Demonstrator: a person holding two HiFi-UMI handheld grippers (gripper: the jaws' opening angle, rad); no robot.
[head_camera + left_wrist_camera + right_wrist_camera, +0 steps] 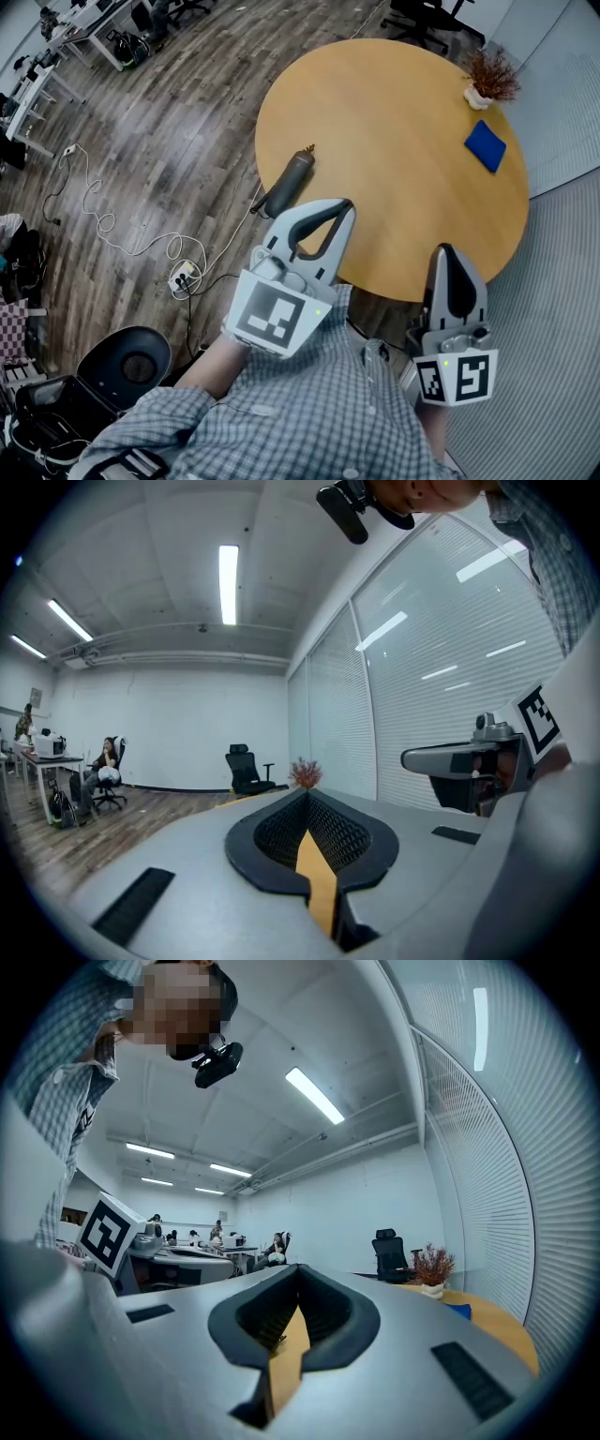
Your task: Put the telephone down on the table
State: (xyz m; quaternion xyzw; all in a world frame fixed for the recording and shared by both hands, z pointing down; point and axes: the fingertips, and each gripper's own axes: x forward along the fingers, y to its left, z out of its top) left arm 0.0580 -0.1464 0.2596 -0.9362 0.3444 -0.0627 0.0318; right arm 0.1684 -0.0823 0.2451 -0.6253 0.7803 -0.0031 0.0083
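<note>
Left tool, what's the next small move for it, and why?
Probably open its jaws. The left tool is shut with nothing between its jaws, and it is held clear of the dark telephone, which lies untouched on the table by its left edge. The right tool is shut and empty too, farther from the telephone.

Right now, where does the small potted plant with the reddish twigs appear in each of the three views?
Head view: the potted plant is at the upper right, near the far edge of the round table.
Left gripper view: the potted plant is small, at the centre, just above the jaw tips.
Right gripper view: the potted plant is right of centre, at mid height.
Shared landmark: the round table, on which it stands.
</note>
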